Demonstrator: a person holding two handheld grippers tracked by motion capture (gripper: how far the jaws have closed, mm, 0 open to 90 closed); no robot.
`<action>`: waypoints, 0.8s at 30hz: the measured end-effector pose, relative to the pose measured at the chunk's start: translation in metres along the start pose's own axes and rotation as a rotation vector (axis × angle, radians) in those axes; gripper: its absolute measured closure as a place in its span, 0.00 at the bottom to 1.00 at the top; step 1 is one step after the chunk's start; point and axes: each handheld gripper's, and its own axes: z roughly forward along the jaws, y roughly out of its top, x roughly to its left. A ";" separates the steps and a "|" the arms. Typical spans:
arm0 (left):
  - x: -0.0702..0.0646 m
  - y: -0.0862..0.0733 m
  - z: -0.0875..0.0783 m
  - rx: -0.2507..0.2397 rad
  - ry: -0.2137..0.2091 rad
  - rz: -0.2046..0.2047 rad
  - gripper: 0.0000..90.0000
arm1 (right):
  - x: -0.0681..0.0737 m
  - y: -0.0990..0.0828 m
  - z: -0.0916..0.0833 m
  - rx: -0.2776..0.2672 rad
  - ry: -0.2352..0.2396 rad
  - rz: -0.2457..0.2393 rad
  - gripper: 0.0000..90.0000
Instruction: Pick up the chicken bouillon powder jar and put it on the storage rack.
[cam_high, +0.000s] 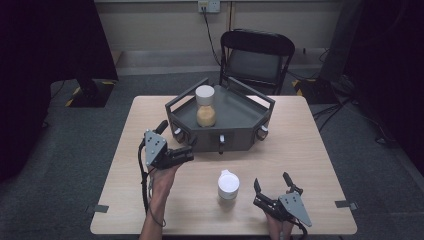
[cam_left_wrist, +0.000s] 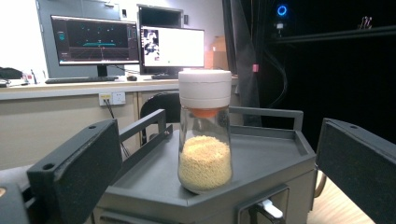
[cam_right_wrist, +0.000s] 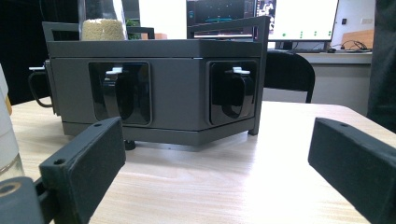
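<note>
jar on stand: a clear glass jar (cam_left_wrist: 204, 140) with a chunky white cap is seen upright on the dark grey metal stand (cam_high: 240, 125); long axis vertical; lower part filled with yellowish grains
stand: angular, matte, railed along the edges; dark recessed pockets with pale handles on its front faces (cam_right_wrist: 154, 91)
second jar: a white-capped jar (cam_high: 228, 184) is stood upright on the pale wood-grain table (cam_high: 310, 160), between the two grippers
left gripper (cam_high: 187, 150): held just beside the stand's front-left corner; jaws spread apart, nothing held
right gripper (cam_high: 272, 184): kept low near the table's front edge; black blocky jaws wide apart, nothing held
</note>
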 end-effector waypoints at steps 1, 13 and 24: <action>-0.001 -0.002 -0.003 -0.003 0.004 0.010 0.00 | 0.000 0.000 0.000 0.000 0.000 0.000 0.03; -0.006 -0.014 -0.026 -0.029 0.019 0.035 0.00 | 0.000 0.000 0.000 0.000 0.000 0.000 0.03; -0.012 -0.031 -0.049 -0.065 0.028 0.007 0.00 | 0.000 0.000 0.000 0.000 -0.002 0.000 0.03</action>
